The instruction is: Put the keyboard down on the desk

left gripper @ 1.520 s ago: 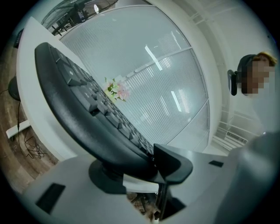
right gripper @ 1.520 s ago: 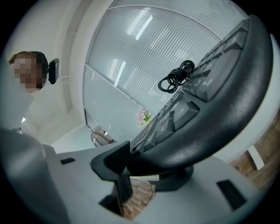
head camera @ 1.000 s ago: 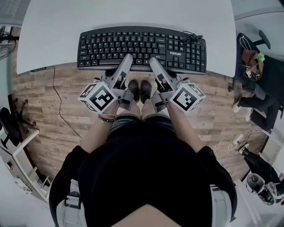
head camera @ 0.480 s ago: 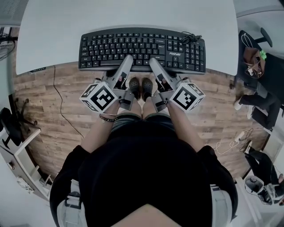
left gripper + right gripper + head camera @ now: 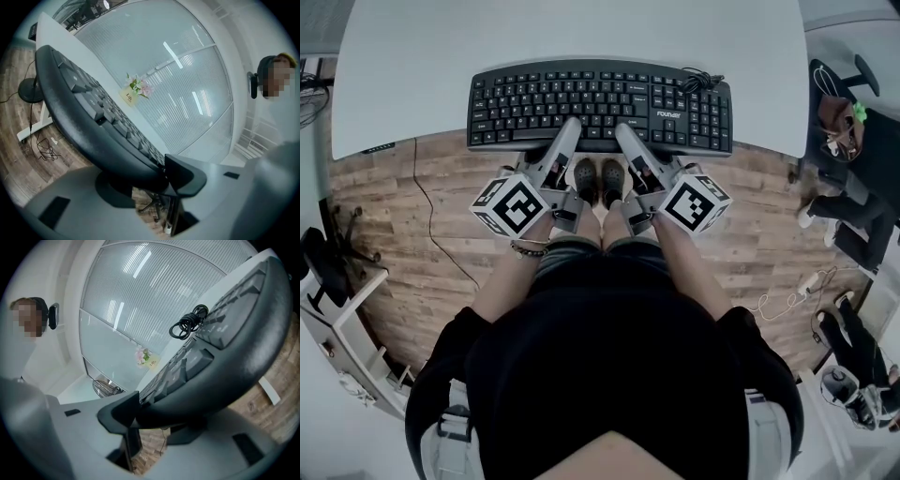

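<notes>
Sits slightly lower: keyboard (image 5: pixel 600 101) clamped by left gripper (image 5: pixel 569 129) and right gripper (image 5: pixel 624 131). Overhangs desk (image 5: pixel 581 28) front edge; may tip off if released.

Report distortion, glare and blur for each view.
Head view: strong fisheye, desk edge bows, keyboard sharp, light even. Left gripper view: keyboard bent by the lens, bright streaks on the ribbed wall. Right gripper view: same bend and streaks, black corners.
</notes>
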`<state>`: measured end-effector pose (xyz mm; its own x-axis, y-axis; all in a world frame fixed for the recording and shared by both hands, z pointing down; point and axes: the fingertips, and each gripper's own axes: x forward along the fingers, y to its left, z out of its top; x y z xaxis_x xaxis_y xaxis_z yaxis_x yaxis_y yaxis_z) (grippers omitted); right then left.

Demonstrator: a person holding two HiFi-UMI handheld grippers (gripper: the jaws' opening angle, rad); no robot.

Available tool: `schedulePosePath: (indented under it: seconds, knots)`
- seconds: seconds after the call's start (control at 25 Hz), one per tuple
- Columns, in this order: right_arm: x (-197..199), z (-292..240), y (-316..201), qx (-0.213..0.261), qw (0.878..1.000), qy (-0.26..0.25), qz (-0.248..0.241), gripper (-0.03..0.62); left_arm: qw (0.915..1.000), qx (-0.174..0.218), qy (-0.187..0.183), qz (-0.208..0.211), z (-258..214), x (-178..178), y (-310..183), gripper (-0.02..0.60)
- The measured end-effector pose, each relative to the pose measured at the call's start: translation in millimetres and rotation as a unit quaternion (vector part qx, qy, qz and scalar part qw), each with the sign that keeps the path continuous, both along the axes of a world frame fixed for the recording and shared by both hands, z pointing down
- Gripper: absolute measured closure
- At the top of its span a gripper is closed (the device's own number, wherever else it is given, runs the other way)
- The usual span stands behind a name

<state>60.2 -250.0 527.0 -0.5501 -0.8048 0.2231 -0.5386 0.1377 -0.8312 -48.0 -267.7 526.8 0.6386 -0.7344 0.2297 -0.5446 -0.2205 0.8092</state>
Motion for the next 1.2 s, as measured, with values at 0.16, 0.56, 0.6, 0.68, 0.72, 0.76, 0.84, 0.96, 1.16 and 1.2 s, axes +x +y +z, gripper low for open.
schedulePosePath:
  seconds: [0.16, 0.56, 0.6, 0.68, 0.72, 0.76, 0.84, 0.96, 1.16, 1.2]
  knots:
    - [-0.1, 3.0, 1.6, 0.000, 1.000, -0.001, -0.003, 0.416, 1.0000, -0.002, 0.000, 0.003, 3.1, 0.2, 2.3, 0.393]
    - [-0.8, 9.3, 1.7, -0.002, 1.000, -0.009, -0.007, 0.419, 0.9997, -0.005, 0.004, 0.025, 9.2, 1.1, 3.7, 0.391]
    - [-0.5, 10.4, 2.4, -0.004, 1.000, -0.009, -0.008, 0.419, 0.9996, -0.007, 0.004, 0.028, 10.0, 1.6, 4.6, 0.391]
    - [-0.4, 12.8, 2.9, -0.005, 1.000, -0.012, -0.009, 0.421, 0.9995, -0.009, 0.005, 0.030, 12.1, 2.0, 5.8, 0.391]
    - [-0.3, 13.5, 2.6, -0.006, 1.000, -0.015, -0.009, 0.422, 0.9994, -0.011, 0.005, 0.031, 12.9, 2.1, 5.7, 0.391]
    - [-0.1, 13.7, 2.1, -0.007, 1.000, -0.017, -0.010, 0.422, 0.9994, -0.012, 0.006, 0.032, 13.5, 2.2, 5.5, 0.391]
    - [-0.3, 13.3, 1.1, -0.008, 1.000, -0.021, -0.010, 0.424, 0.9992, -0.017, 0.008, 0.036, 13.8, 2.2, 4.8, 0.391]
    - [-0.8, 16.0, 2.1, -0.009, 0.999, -0.032, -0.012, 0.434, 0.9988, -0.025, 0.015, 0.039, 17.1, 2.6, 6.2, 0.391]
    - [-1.1, 21.9, 4.5, -0.001, 0.999, -0.035, -0.016, 0.436, 0.9985, -0.031, 0.018, 0.042, 23.7, 3.3, 7.7, 0.383]
    - [-1.1, 23.4, 5.0, -0.002, 0.999, -0.037, -0.017, 0.436, 0.9983, -0.034, 0.019, 0.044, 25.4, 3.8, 8.1, 0.382]
